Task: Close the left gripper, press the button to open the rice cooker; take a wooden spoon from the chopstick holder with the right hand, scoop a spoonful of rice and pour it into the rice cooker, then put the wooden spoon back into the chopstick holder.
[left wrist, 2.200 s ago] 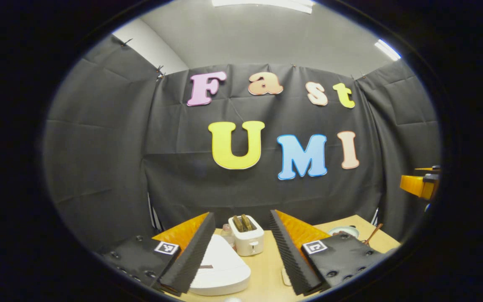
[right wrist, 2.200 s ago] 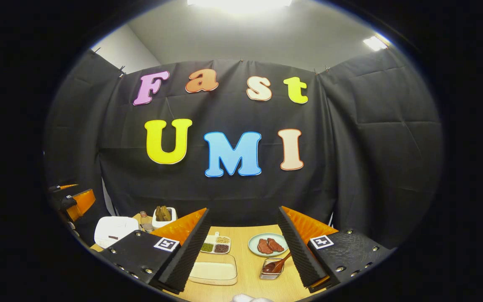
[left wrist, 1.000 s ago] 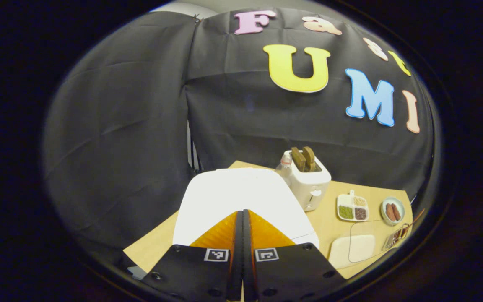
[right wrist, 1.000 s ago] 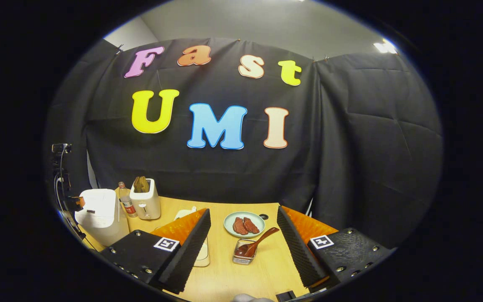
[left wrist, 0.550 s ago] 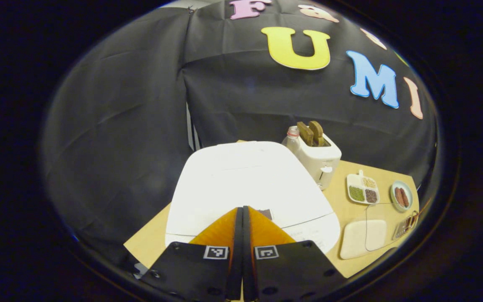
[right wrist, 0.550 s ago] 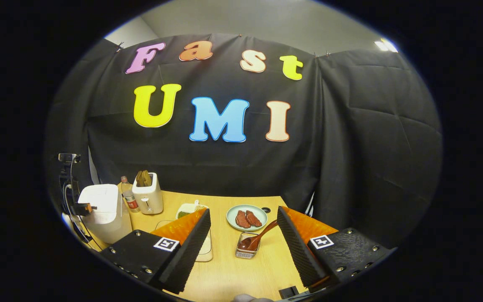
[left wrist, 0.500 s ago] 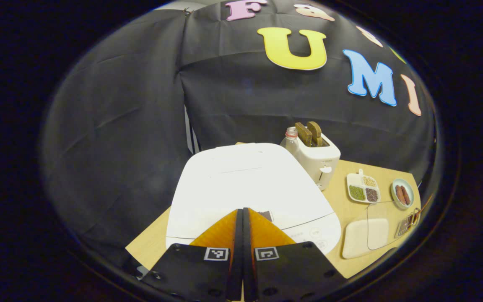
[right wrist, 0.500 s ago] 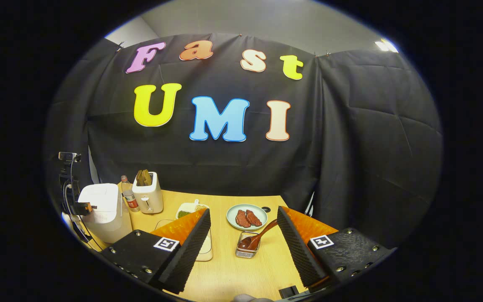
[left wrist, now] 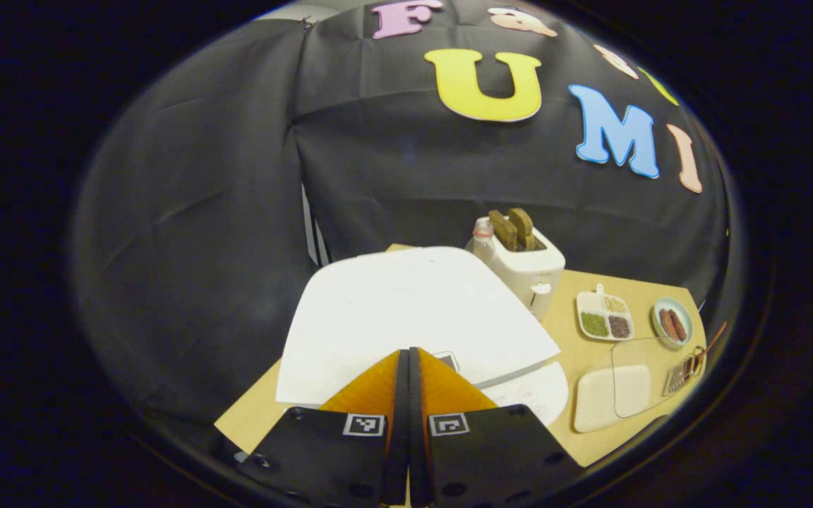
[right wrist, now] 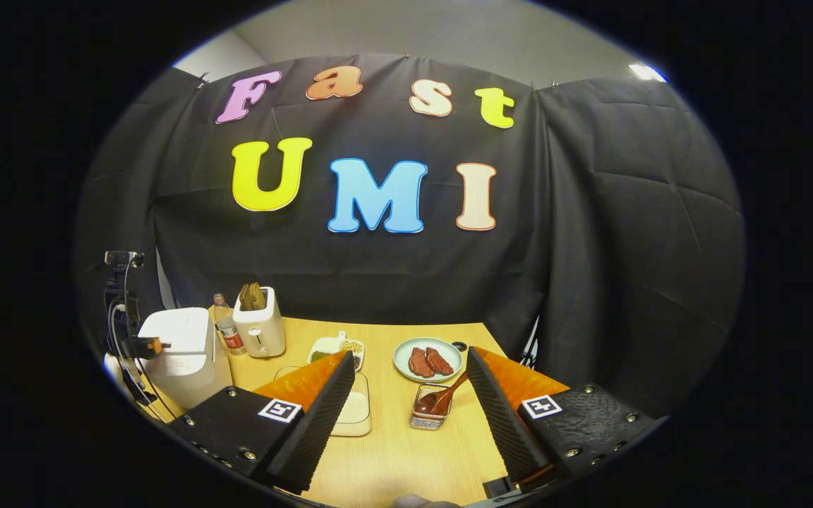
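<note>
The rice cooker sits at the table's left edge, its lid lifted a crack at the front, and my left gripper, fingers pressed together and holding nothing, rests at its front button. My right gripper hangs wide open and empty above the table's near edge, with the spoon in its holder just beyond, between the fingers.

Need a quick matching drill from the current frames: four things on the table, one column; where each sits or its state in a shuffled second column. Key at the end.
Things:
1. rice cooker
2. toaster
3. wooden spoon
4. left gripper

Place or state:
A. fingers pressed together at the cooker's front edge
B. standing in a small clear holder by the plate of meat
C. lid lifted a crack at the front
D. two brown slices sticking out the top

Pairs: 1-C, 2-D, 3-B, 4-A
</note>
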